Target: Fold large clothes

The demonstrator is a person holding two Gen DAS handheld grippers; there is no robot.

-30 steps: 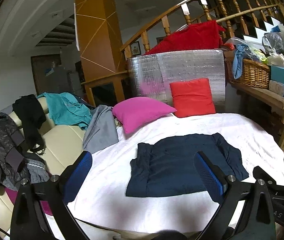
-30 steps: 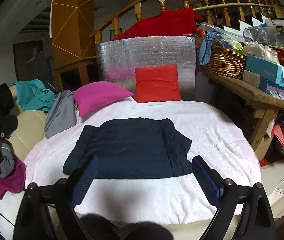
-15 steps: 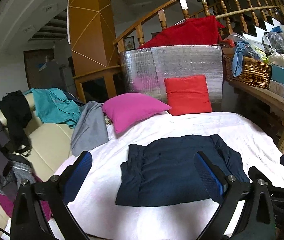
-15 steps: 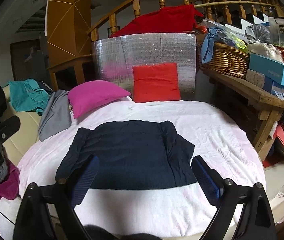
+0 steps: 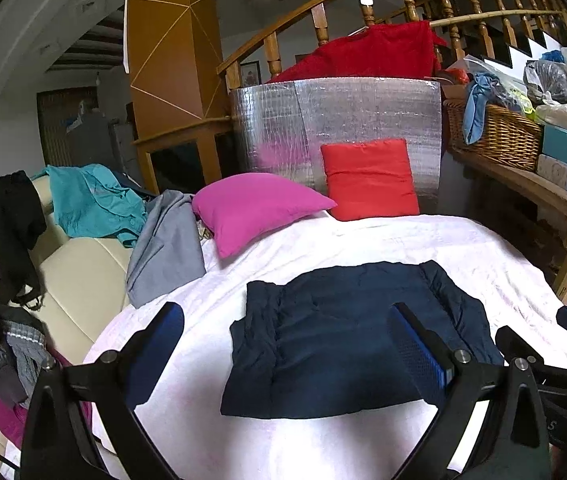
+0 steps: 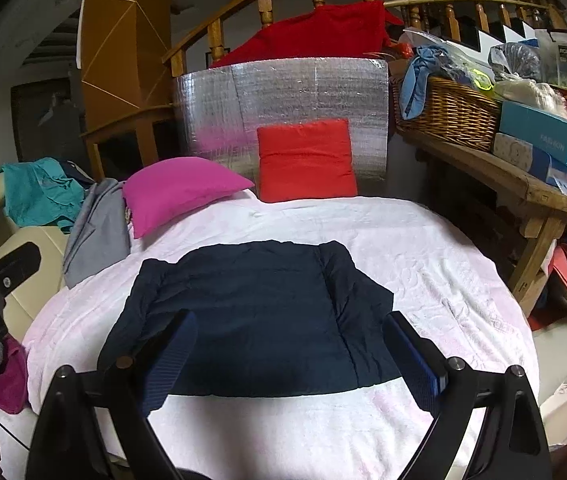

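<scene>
Both grippers have advanced toward the bed since one second ago, so the dark navy folded garment (image 5: 347,340) now fills more of each wrist view; the garment itself has not shifted on the cover.

Garment position: it lies flat on the white bed cover (image 5: 463,240), roughly central, with both sleeves folded inward over the body panel (the right sleeve forms a ridged strip along the right edge in the right wrist view (image 6: 243,316)). Its near hem runs straight across, parallel to the bed's near edge.

Left gripper (image 5: 283,356): jaws spread wide, blue-padded fingers (image 5: 155,356) empty, hovering above the near left part of the garment without contact.

Right gripper (image 6: 287,360): jaws likewise spread wide and holding nothing, positioned over the garment's near hem. No contact is visible.

Surroundings: a magenta pillow (image 5: 255,208) and a red square cushion (image 5: 369,178) rest at the far end of the bed, the cushion leaning on a silver foil-faced panel (image 5: 335,120). A grey garment (image 5: 167,248) drapes off the bed's left side beside a cream sofa (image 5: 79,276). A woven wicker basket (image 6: 447,116) stands on the wooden bench (image 6: 495,176) to the right.
</scene>
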